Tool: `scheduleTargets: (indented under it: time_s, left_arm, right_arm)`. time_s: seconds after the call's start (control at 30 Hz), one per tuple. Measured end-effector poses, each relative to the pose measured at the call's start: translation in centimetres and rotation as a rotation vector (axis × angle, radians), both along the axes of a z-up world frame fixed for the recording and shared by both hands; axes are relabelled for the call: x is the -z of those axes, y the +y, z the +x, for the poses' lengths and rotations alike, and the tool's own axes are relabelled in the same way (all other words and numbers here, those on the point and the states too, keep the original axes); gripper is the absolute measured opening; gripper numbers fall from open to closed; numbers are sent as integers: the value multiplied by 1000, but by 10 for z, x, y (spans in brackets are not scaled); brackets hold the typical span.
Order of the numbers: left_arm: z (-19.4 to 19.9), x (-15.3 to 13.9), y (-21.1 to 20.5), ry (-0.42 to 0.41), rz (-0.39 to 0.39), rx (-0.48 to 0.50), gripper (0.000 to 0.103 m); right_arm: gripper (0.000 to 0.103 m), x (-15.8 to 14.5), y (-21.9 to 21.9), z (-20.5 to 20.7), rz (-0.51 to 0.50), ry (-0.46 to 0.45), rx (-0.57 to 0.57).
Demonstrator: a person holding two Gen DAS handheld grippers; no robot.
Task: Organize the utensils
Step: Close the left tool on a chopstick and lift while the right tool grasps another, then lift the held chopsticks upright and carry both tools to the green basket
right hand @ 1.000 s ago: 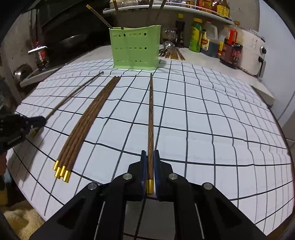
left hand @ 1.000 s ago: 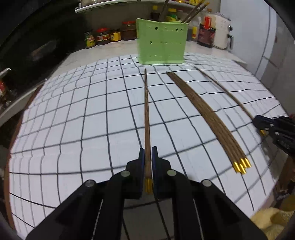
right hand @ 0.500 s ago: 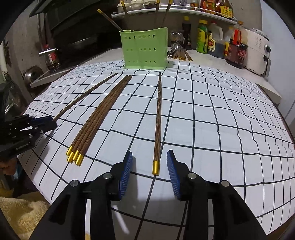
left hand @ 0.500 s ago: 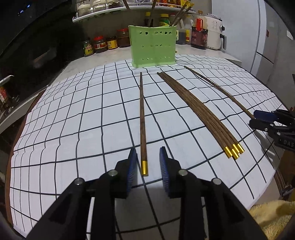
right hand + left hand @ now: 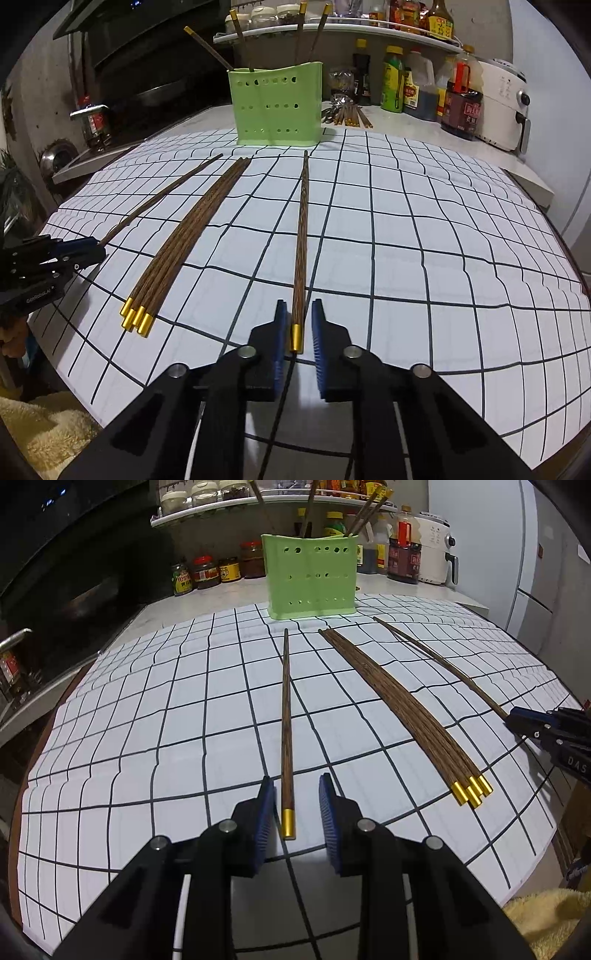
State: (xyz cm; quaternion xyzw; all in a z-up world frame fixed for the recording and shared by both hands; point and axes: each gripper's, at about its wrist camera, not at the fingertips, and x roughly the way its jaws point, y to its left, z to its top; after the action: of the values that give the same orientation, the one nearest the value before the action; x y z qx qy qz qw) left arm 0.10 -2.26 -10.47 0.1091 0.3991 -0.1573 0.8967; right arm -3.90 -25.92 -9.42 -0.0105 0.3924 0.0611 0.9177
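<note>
My left gripper (image 5: 295, 797) is open, its jaws either side of the gold end of a brown chopstick (image 5: 286, 720) lying on the checked mat (image 5: 147, 738). My right gripper (image 5: 298, 321) is open around the gold end of another chopstick (image 5: 301, 229). A bundle of several gold-tipped chopsticks (image 5: 406, 712) (image 5: 184, 240) lies between the two. A green perforated utensil holder (image 5: 312, 576) (image 5: 277, 103) stands at the mat's far edge with several chopsticks standing in it. Each gripper shows at the edge of the other's view: right gripper (image 5: 517, 720), left gripper (image 5: 96, 251).
Jars (image 5: 210, 572) and sauce bottles (image 5: 461, 107) stand behind the holder, with a white appliance (image 5: 506, 103) at the right. More cutlery (image 5: 343, 114) lies behind the mat. A sink and tap (image 5: 88, 122) are on the left. A yellow towel (image 5: 48, 432) lies below the table edge.
Both grippers opened and let go of their chopsticks, which now lie flat on the mat. Both grippers pulled back slightly, then came forward around the gold ends.
</note>
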Motion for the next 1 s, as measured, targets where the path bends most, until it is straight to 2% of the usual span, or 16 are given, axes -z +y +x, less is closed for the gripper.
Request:
scheduleTargets:
  time_s: [0.03, 0.07, 0.13, 0.2, 0.27, 0.47, 0.6, 0.73, 0.83, 1.0]
  left_arm:
    - [-1, 0, -1, -7, 8, 8, 18]
    - [-2, 0, -2, -11, 16, 6, 8]
    - [-1, -1, 0, -5, 7, 5, 7]
    - [-1, -5, 5, 2, -18, 1, 7]
    - [-3, -16, 10, -29, -28, -5, 7]
    - [-10, -72, 25, -185, -100, -16, 7]
    - [-11, -121, 34, -322, -157, -17, 7]
    - [-15, -158, 42, -399, -246, 6, 7]
    - [-17, -172, 43, -435, -269, 12, 7]
    - [-10, -172, 45, -424, -285, 3, 7]
  right_arm:
    - [8, 0, 2, -1, -11, -3, -2]
    - [7, 0, 5, -2, -30, -6, 1]
    - [7, -1, 8, -4, -50, -7, 12]
    - [7, -3, 6, -5, -29, -3, 18]
    - [7, -11, 3, -8, -11, -18, 19]
    - [7, -62, -9, -17, 84, -113, 34]
    - [7, -112, -14, -22, 108, -229, 42]
    - [7, -154, -16, -23, 116, -335, 51]
    - [7, -175, -14, -16, 91, -376, 52]
    - [7, -185, -10, 2, 77, -373, 57]
